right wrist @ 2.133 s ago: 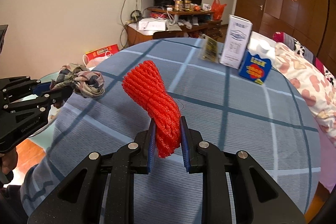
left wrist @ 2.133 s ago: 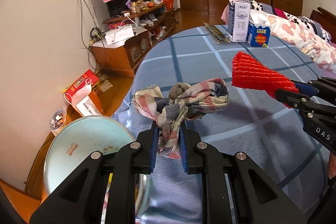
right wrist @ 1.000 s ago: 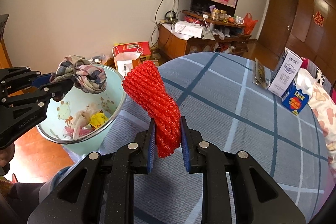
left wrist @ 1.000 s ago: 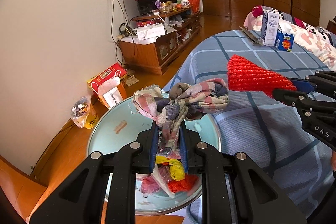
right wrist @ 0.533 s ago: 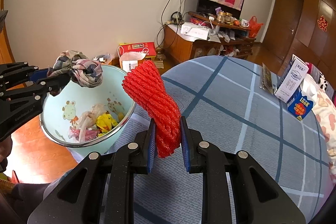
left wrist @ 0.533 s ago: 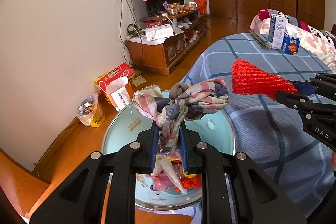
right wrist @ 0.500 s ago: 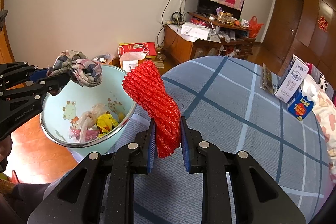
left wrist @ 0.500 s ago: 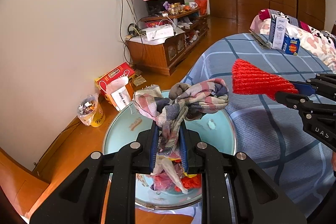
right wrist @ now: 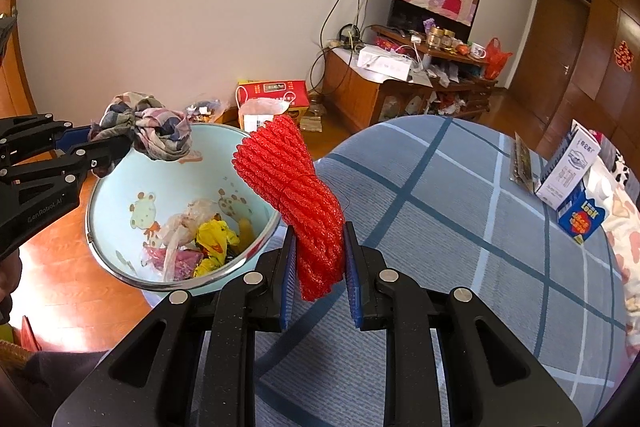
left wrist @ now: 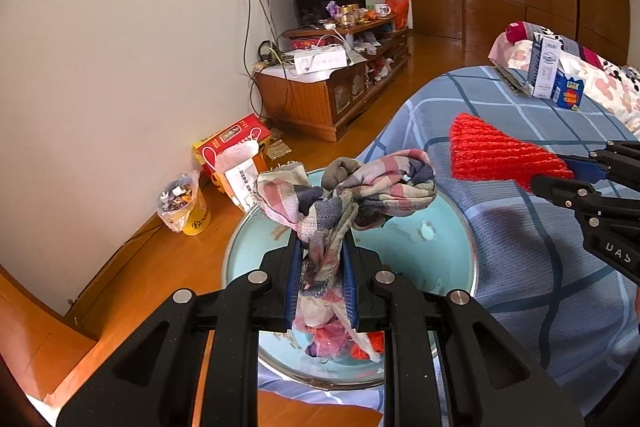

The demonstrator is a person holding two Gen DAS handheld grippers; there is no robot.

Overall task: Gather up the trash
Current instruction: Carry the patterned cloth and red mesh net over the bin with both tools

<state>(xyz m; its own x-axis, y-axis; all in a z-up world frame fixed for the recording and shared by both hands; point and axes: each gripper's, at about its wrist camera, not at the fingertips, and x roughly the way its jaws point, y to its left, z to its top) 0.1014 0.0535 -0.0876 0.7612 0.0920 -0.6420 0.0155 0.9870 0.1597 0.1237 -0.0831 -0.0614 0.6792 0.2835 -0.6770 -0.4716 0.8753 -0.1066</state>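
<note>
My left gripper (left wrist: pixel 321 259) is shut on a knotted plaid cloth (left wrist: pixel 348 187), which hangs over the far side of a pale blue basin (left wrist: pixel 460 223). The basin (right wrist: pixel 116 187) holds crumpled wrappers (right wrist: pixel 208 239) in yellow, pink and white. In the right wrist view the left gripper (right wrist: pixel 112 147) holds the cloth (right wrist: pixel 152 125) above the basin's far rim. My right gripper (right wrist: pixel 320 267) is shut on a red foam net (right wrist: pixel 292 187), held above the bed's edge just right of the basin. In the left wrist view that net (left wrist: pixel 492 155) shows at right, in the right gripper (left wrist: pixel 568 173).
A blue checked bed cover (right wrist: pixel 460 227) fills the right side, with a white carton (right wrist: pixel 568 163) and a blue box (right wrist: pixel 584 215) far across it. On the wooden floor by the wall stand a red box (left wrist: pixel 232 143), a yellow tub (left wrist: pixel 188 203) and a wooden cabinet (left wrist: pixel 320 95).
Both grippers have shifted together away from the bed, so the basin now lies more fully under the cloth and beside the red net. Both grips are unchanged.
</note>
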